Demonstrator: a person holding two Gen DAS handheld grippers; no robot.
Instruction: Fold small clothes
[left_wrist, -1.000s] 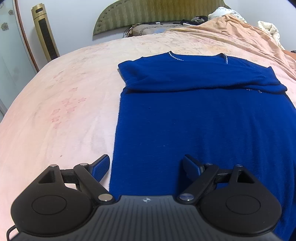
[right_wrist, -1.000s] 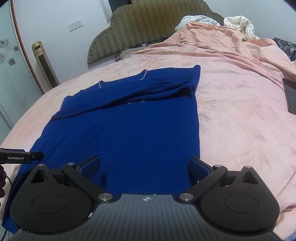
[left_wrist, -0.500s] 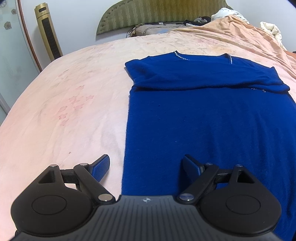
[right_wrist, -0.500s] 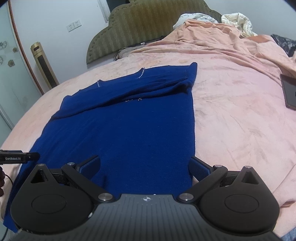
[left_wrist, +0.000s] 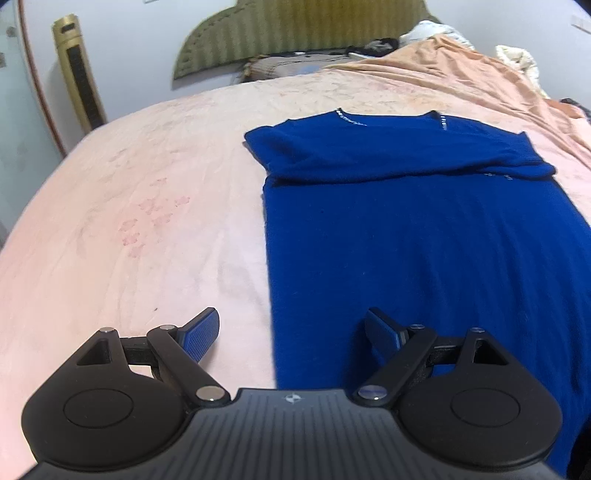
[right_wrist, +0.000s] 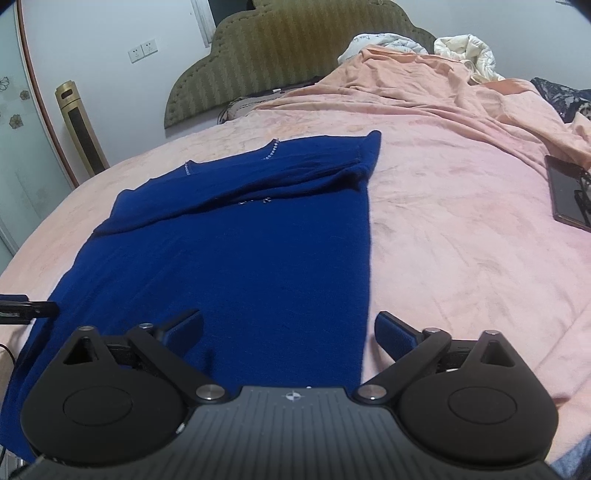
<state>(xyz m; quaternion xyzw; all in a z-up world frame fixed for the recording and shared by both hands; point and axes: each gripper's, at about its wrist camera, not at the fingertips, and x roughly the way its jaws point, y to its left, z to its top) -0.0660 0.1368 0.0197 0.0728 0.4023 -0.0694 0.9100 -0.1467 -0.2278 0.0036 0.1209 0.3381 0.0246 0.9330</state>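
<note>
1. At the far left of both views a gold tower fan (left_wrist: 77, 74) stands against the wall, beside a glass door panel (right_wrist: 22, 155) with flower marks.
2. The bed (left_wrist: 147, 206) carries a pink sheet with a faint flower print; a green padded headboard (right_wrist: 291, 55) rises behind it.
3. The left gripper (left_wrist: 291, 332) hovers low over the near left edge of the blue sweater (left_wrist: 424, 240). Its fingers stand wide apart and hold nothing: the left finger (left_wrist: 201, 334) is over bare sheet, the right one over the blue cloth, and the sweater's left edge runs between them.
4. The sweater lies flat on the bed, neckline towards the headboard, with both sleeves folded across the chest. A line of small shiny beads trims the neck.
5. In the right wrist view, a black part of the other tool shows at the left edge, beside the sweater's near left corner.
6. The right gripper (right_wrist: 290, 332) hovers over the sweater's near right edge. Its fingers are wide apart and closing slightly; they grip nothing. The left finger (right_wrist: 184, 330) is over blue cloth, the right one over pink sheet, with the sweater's right edge between them.
7. Further right, a peach blanket (right_wrist: 443, 85) is bunched towards the headboard, with white bedding (right_wrist: 465, 51) behind it.
8. A dark phone (right_wrist: 567, 192) lies on the sheet at the far right, well apart from the sweater.
</note>
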